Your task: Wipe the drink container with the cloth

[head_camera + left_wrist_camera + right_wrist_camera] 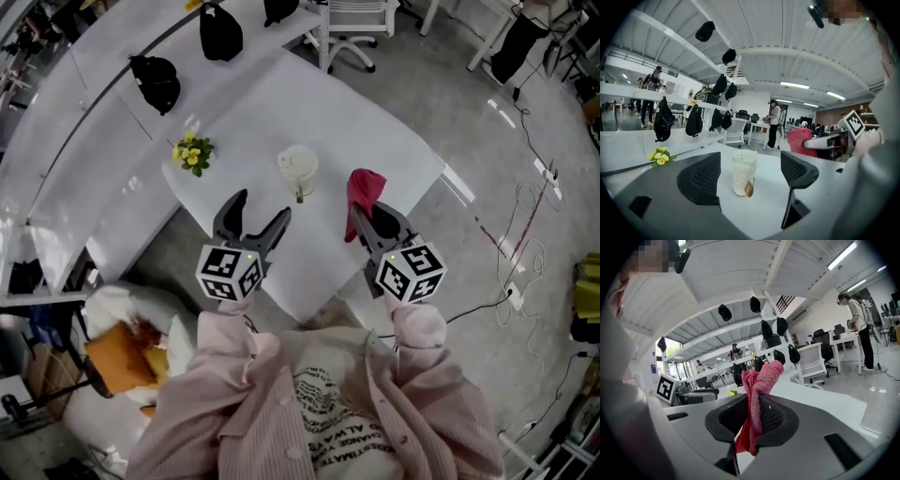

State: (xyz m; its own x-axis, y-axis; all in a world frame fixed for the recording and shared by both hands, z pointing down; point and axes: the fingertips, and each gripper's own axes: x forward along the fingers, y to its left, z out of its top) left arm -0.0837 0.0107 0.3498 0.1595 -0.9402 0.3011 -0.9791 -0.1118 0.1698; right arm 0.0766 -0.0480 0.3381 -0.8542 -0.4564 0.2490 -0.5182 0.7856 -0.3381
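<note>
white table [342,117], grey floor [487,112], office chair [361,23]

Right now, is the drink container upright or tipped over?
Upright: the drink container stands on its base on the table, its top facing up.

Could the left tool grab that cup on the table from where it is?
Probably yes: the left tool is open, the cup stands upright just ahead of it, and only bare table lies between them.

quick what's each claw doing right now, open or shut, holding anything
left claw: open, holding nothing; the drink container stands ahead of it, untouched.
right claw: closed on the cloth.
</note>
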